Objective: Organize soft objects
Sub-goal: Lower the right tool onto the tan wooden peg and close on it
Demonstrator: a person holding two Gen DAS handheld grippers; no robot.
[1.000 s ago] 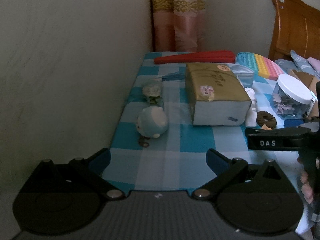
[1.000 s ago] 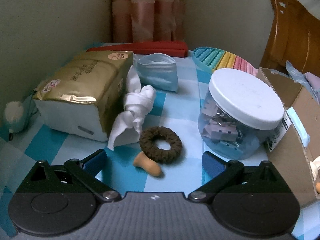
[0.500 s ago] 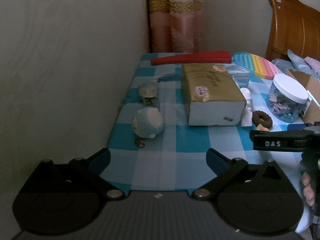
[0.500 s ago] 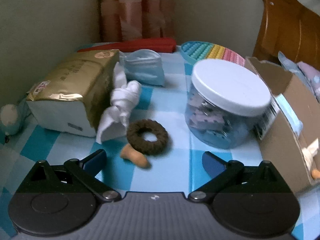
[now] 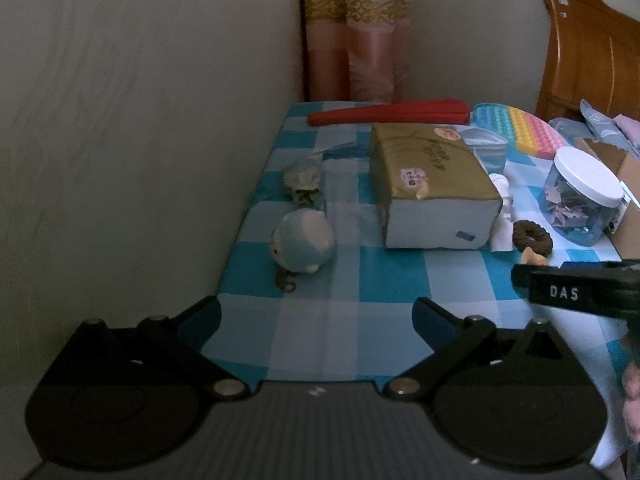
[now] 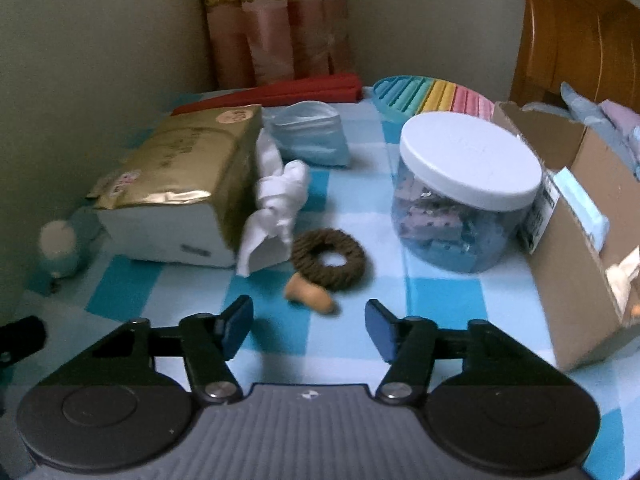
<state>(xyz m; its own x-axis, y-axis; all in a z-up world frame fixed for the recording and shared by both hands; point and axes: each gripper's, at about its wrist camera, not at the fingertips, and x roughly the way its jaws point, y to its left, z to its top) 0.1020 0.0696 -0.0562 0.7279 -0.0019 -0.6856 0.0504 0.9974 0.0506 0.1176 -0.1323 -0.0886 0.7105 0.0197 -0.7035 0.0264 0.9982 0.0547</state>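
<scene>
A round blue plush toy [image 5: 303, 242] lies near the table's left edge, with a small greenish plush [image 5: 303, 179] behind it. A brown scrunchie [image 6: 328, 259], a knotted white cloth [image 6: 278, 199] and a small tan soft piece [image 6: 309, 299] lie just ahead of my right gripper [image 6: 310, 330], which is open and empty. My left gripper [image 5: 316, 316] is open and empty, well short of the blue plush. The right gripper's body [image 5: 580, 290] shows at the right of the left wrist view.
A gold tissue pack [image 6: 180, 172], a light blue pouch [image 6: 310, 136], a white-lidded clear jar [image 6: 468, 192], an open cardboard box [image 6: 576, 216], a rainbow pop pad [image 6: 436, 94] and a red flat case [image 6: 280, 92] stand on the blue checked tablecloth [image 5: 360, 320]. A wall borders the left.
The left gripper has drawn back from the table objects. The right gripper's jaws have narrowed but stay open, and it has shifted so the tan piece and scrunchie sit ahead between the fingers.
</scene>
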